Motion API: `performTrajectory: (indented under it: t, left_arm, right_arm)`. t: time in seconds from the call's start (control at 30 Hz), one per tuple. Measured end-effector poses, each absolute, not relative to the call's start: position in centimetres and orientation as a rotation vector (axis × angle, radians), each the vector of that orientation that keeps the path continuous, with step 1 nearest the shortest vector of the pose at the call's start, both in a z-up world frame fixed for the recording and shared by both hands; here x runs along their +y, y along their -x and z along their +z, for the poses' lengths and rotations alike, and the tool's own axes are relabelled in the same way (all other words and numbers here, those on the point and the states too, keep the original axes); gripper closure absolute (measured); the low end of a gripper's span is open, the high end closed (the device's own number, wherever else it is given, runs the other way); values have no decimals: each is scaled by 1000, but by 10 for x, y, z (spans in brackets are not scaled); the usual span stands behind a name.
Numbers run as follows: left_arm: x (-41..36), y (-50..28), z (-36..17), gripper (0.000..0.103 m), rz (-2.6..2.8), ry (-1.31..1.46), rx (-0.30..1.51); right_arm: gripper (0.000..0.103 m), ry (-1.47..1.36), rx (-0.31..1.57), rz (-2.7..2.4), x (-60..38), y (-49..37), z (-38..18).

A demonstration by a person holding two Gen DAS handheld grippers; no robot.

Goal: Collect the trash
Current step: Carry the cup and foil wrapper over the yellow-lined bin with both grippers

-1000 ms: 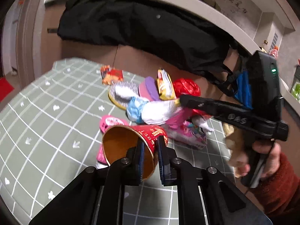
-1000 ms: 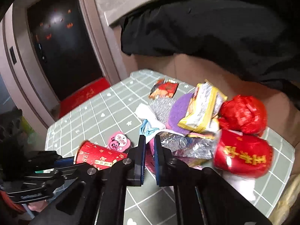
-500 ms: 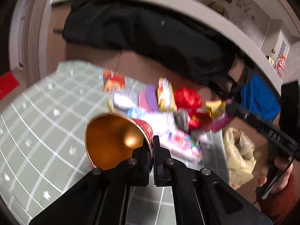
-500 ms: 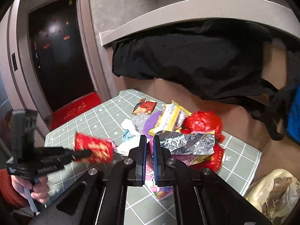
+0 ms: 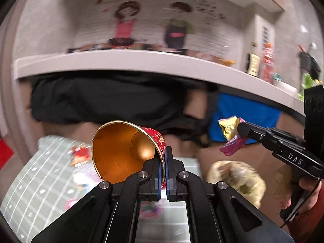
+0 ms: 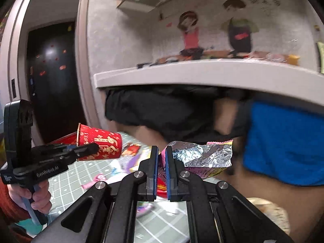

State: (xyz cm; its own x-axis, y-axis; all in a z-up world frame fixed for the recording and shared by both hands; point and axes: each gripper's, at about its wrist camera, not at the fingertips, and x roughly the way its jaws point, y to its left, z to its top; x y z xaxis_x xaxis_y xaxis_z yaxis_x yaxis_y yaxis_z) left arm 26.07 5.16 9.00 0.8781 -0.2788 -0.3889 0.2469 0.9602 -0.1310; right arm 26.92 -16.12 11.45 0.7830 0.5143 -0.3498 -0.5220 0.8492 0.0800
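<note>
My left gripper [image 5: 163, 151] is shut on the rim of a red paper cup [image 5: 121, 149] with a gold inside, held in the air above the table; the cup also shows in the right wrist view [image 6: 99, 143]. My right gripper [image 6: 160, 151] is shut on a crumpled foil snack wrapper [image 6: 202, 158], pink and yellow outside, silver inside; the wrapper also shows in the left wrist view [image 5: 230, 135]. Both are lifted well above the green grid tablecloth [image 5: 30, 182]. More wrappers [image 6: 129, 158] lie blurred on the table below.
A yellowish plastic bag [image 5: 237, 178] sits low to the right of the table. A grey shelf [image 5: 141, 60] runs overhead with a black cloth [image 5: 101, 101] and a blue cloth [image 6: 283, 141] hanging under it. A dark doorway [image 6: 50, 81] is at the left.
Both grippers have risen from the trash pile with their loads and tilted upward; the cup and the wrapper left the table, and the shelf and wall now fill the views.
</note>
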Motion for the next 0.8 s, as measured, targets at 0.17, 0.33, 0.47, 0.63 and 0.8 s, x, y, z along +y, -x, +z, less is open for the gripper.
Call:
performTrajectory:
  t: [0.17,0.33,0.47,0.63,0.8]
  left_arm:
    - [-16,-268,95,101,-389,49,403]
    - [-76,-278,86,101,-509,45,447]
    - [-109,-285,71,101,-583,55,490]
    - [-137,-293,56,101,-629,43,530]
    - [-142,-301,42,101,-644,41,574]
  right_arm:
    - [97,61,329,436,-221,-249,124]
    - [97,26,345,341,-277,-242,120]
    - [97,-2,373,298,-304,-243,109]
    - [97,-30,409,286,-320,-250,89]
    - [97,-60,436,306,-324,-260,73]
